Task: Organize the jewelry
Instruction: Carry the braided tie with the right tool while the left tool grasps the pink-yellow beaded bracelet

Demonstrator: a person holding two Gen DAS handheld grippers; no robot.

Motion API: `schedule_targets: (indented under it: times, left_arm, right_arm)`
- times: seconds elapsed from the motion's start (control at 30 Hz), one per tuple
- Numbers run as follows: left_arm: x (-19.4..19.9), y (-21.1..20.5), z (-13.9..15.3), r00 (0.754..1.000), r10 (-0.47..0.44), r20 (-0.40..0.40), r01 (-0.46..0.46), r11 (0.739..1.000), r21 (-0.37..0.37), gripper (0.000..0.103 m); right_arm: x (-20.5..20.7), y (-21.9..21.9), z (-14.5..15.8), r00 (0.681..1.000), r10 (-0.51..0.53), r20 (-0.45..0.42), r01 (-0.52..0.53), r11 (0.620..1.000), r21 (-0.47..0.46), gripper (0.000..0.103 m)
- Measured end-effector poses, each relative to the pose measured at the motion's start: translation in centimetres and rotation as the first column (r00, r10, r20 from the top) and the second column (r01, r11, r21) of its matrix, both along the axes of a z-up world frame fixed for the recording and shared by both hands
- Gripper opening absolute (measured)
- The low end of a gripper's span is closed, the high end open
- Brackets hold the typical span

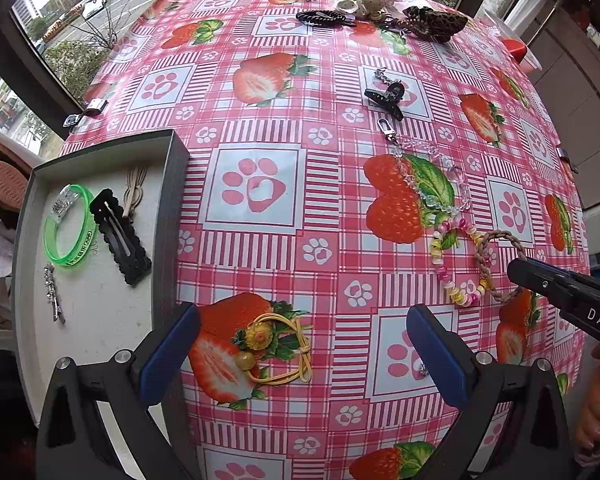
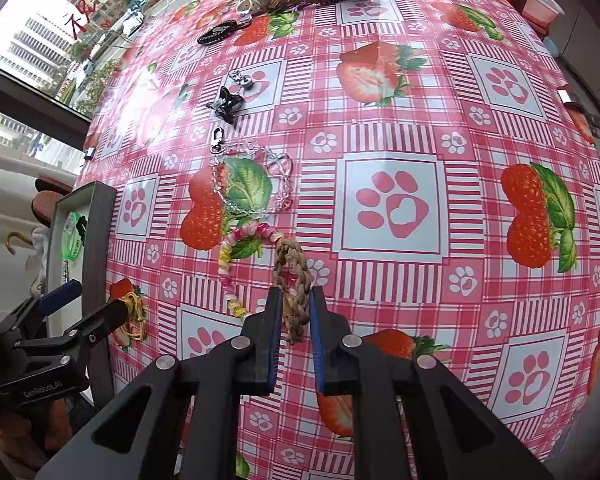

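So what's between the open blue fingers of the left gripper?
A yellow hair tie with a little flower lies on the tablecloth between the left gripper's fingers, seen in the left wrist view.

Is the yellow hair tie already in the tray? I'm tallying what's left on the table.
No, the yellow hair tie lies on the tablecloth between the left gripper's open fingers, outside the tray.

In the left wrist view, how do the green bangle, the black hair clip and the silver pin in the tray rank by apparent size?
Largest to smallest as they look:
1. black hair clip and green bangle: near alike, clip slightly longer, so I do not rank them.
2. silver pin: clearly smallest and thinnest.
All lie in the tray, at similar nearness.
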State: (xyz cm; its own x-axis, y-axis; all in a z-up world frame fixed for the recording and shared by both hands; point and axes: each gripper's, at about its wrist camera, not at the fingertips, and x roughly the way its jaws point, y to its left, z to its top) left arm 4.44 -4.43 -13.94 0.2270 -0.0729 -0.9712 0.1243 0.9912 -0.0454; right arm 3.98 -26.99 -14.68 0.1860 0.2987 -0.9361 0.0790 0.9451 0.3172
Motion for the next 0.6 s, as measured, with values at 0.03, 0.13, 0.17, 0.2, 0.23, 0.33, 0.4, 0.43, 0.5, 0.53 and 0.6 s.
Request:
schedule_targets:
  times: [0.03,0.13,0.17,0.2,0.23,0.33,0.4,0.43,0.5,0.53,0.6]
  left_arm:
    - [0.2,-0.3,-0.2,1.0,-0.008,-0.005,0.008,1.0,0.0,0.103]
    - [0.7,-1.5,-0.6,1.0,-0.025,-0.01,0.026,1.0,0.006,0.103]
    - [0.9,-1.9,-0.7,0.999,-0.031,-0.012,0.031,0.999,0.008,0.103]
    - [1.1,-2.4,-0.9,0.999,-0.037,-0.013,0.037,0.999,0.009,0.103]
    - [1.4,-2.9,-1.2,0.999,-0.044,-0.014,0.044,0.999,0.015,0.103]
    - [2.0,-4.2,-1.9,0.998,-0.062,-0.021,0.062,0.998,0.031,0.103]
    - [2.3,-5.0,-2.4,0.997,-0.068,-0.024,0.069,0.997,0.038,0.103]
    - [2.5,-5.5,-2.7,0.997,-0.071,-0.026,0.072,0.996,0.045,0.103]
    - [2.7,-6.3,-3.3,0.996,-0.079,-0.032,0.081,0.995,0.052,0.103]
    - [2.8,-6.7,-3.5,0.996,-0.084,-0.033,0.085,0.994,0.061,0.103]
    - [2.9,-7.6,-3.9,0.994,-0.1,-0.034,0.102,0.992,0.075,0.103]
  right_arm:
    - [0.0,-0.3,-0.2,1.0,-0.005,0.0,0.005,1.0,-0.002,0.029]
    - [0.2,-0.6,-0.4,1.0,-0.003,0.006,0.003,1.0,-0.027,0.033]
    - [0.3,-0.7,-0.5,1.0,-0.004,0.002,0.004,0.999,-0.042,0.033]
    - [0.4,-0.7,-0.8,1.0,-0.007,-0.002,0.007,0.998,-0.066,0.033]
    - [0.5,-0.7,-1.1,1.0,-0.005,-0.007,0.005,0.997,-0.082,0.033]
    - [0.8,-0.7,-2.0,1.0,0.011,-0.018,-0.012,0.995,-0.1,0.033]
    - [0.9,-0.3,-2.1,0.999,0.054,-0.002,-0.053,0.989,-0.141,0.033]
    - [1.0,0.2,-2.0,0.996,0.085,0.006,-0.083,0.981,-0.175,0.033]
    - [0.9,0.7,-2.0,0.99,0.137,0.017,-0.129,0.962,-0.242,0.033]
    - [0.8,0.9,-2.0,0.988,0.15,0.022,-0.139,0.954,-0.264,0.033]
    - [0.5,0.7,-2.1,0.987,0.16,0.023,-0.144,0.938,-0.315,0.033]
